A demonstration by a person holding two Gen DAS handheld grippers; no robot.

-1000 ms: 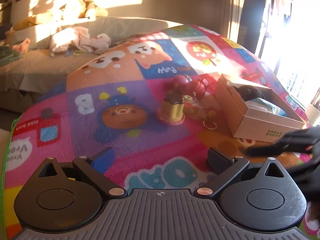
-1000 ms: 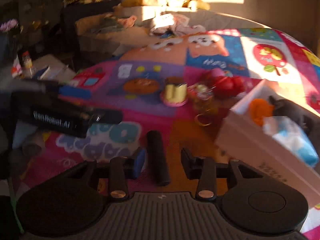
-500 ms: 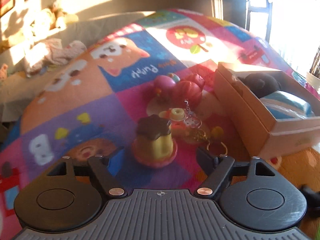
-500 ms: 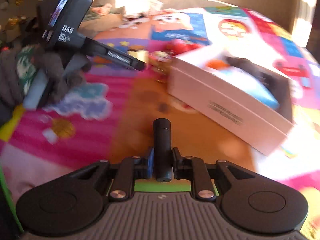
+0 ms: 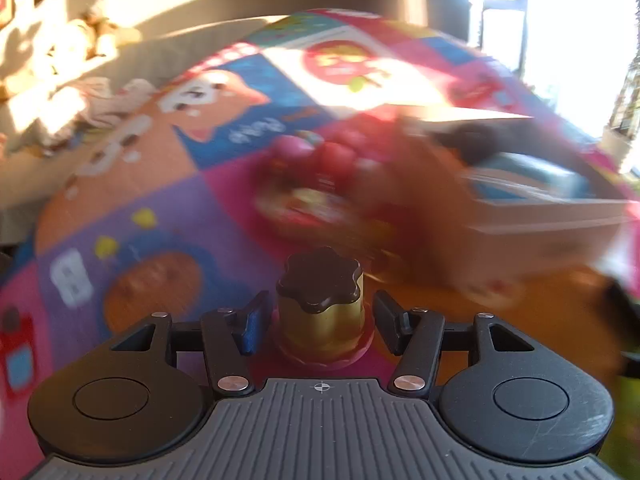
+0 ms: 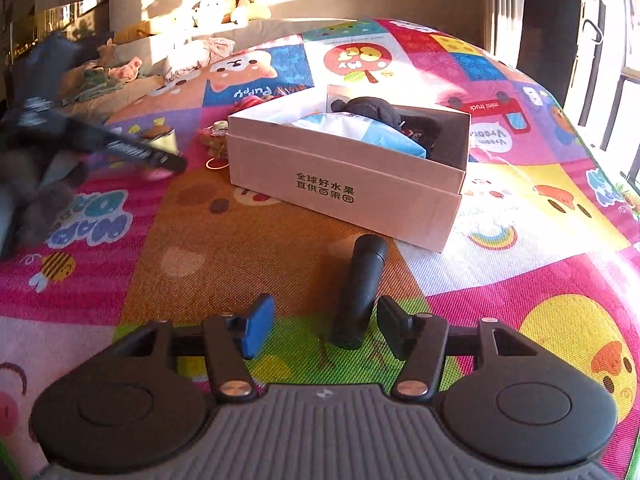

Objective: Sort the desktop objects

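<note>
In the left wrist view my left gripper [image 5: 318, 326] is open, its fingers on either side of a yellow pudding toy [image 5: 320, 316] with a dark brown top on a pink base; a small gap shows each side. Beyond it lie blurred red and pink round toys [image 5: 328, 156] and the cardboard box [image 5: 540, 236]. In the right wrist view my right gripper [image 6: 320, 326] is open over a black cylinder [image 6: 358, 290] that lies on the mat against the right finger. The white box [image 6: 344, 184] ahead holds a dark plush and a blue-white packet.
A colourful play mat [image 6: 240, 240] covers the floor. A sofa with plush toys and clothes [image 6: 200, 32] stands at the back. The left gripper's body [image 6: 100, 144] shows at the left in the right wrist view. A bright window is at the right.
My left gripper has moved forward and narrowed around the pudding toy. My right gripper, shut on the black cylinder half a second ago, has opened; the cylinder lies on the mat.
</note>
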